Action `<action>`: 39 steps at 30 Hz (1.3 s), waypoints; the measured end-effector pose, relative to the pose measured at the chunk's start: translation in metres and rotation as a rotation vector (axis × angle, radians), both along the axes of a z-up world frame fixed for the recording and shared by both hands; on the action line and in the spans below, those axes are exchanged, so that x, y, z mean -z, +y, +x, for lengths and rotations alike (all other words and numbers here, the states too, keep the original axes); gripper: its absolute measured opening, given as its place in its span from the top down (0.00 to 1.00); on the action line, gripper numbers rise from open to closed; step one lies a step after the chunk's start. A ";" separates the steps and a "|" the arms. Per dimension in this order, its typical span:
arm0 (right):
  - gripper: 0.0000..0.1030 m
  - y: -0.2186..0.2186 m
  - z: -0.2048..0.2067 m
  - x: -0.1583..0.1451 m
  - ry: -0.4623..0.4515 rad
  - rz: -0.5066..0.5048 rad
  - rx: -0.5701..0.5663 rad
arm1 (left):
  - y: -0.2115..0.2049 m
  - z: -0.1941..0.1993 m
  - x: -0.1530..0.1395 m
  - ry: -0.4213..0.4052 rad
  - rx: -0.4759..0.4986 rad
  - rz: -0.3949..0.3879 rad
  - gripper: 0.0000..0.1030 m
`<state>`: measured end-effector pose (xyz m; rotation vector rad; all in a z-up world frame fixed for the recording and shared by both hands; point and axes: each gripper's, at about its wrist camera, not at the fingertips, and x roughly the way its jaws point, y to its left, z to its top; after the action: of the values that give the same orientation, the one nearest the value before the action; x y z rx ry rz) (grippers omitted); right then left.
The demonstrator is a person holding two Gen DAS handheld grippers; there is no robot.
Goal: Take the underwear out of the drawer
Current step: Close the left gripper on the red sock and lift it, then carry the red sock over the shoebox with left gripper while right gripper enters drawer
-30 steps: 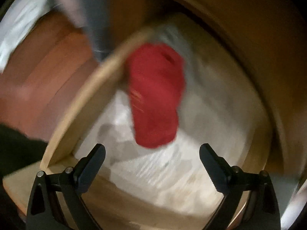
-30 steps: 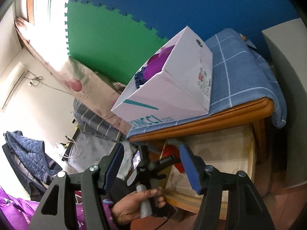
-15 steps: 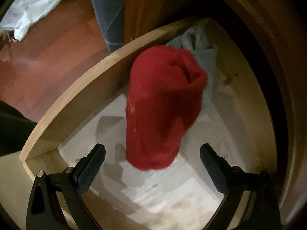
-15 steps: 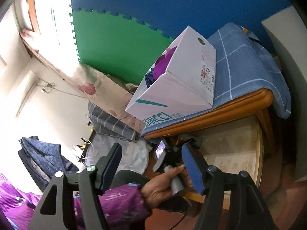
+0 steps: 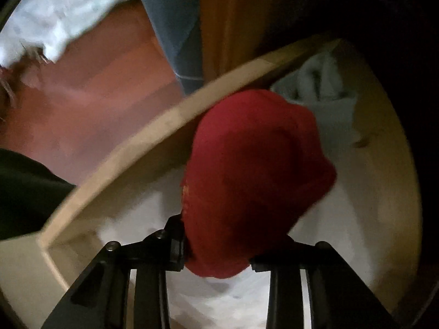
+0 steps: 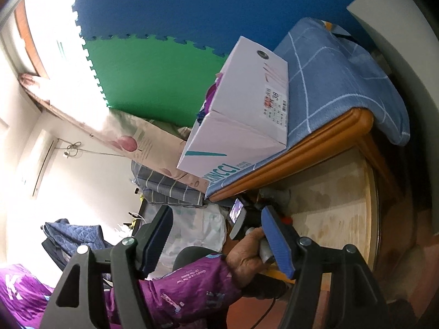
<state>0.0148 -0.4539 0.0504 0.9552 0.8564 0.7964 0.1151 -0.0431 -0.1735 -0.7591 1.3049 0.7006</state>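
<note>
- In the left wrist view we look straight down into the open wooden drawer (image 5: 142, 148), its floor lined with pale paper.
- The red underwear (image 5: 255, 170) lies bunched in the drawer, close against the near wooden side wall, with its lower end between our left gripper (image 5: 218, 255) fingers.
- The left jaws are closing and now stand narrow, with the red cloth bulging out between them; the fingers (image 5: 175, 246) look pressed into the fabric on both sides.
- A pale grey-blue piece of clothing (image 5: 321, 82) sits crumpled in the far corner of the drawer, just behind the red one.
- Outside the drawer we see a reddish wooden floor (image 5: 90, 101) and a blue cloth (image 5: 175, 27) hanging down at the top.
- In the right wrist view our right gripper (image 6: 216, 241) hangs in the air beside the drawer, pointing roughly level; its jaws are opening, stand fairly wide, and have nothing between them.
- Beyond the blue pads we see a hand (image 6: 247, 257) in a purple sleeve (image 6: 170, 290) holding the other gripper's handle over the drawer.
- A white shoe box (image 6: 241, 126) rests on a blue checked cover (image 6: 337, 82) over the wooden frame above the drawer.
</note>
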 end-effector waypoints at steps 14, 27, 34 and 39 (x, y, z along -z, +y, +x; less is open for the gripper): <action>0.32 0.000 0.008 0.023 0.115 -0.042 0.032 | -0.039 -0.038 -0.039 -0.163 0.107 -0.299 0.74; 0.32 0.054 0.010 0.021 0.067 -0.385 -0.061 | -0.038 -0.072 -0.095 -0.276 0.427 -0.300 0.74; 0.33 0.121 0.004 0.021 -0.086 -0.683 -0.217 | -0.007 -0.093 -0.140 -0.401 0.643 -0.183 0.74; 0.33 0.182 0.002 0.033 -0.220 -0.941 -0.365 | 0.016 -0.096 -0.160 -0.459 0.756 -0.117 0.73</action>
<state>0.0168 -0.2722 0.0176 -0.1205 1.0691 0.6682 0.0186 -0.0270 -0.0140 -0.4229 1.0915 -0.1548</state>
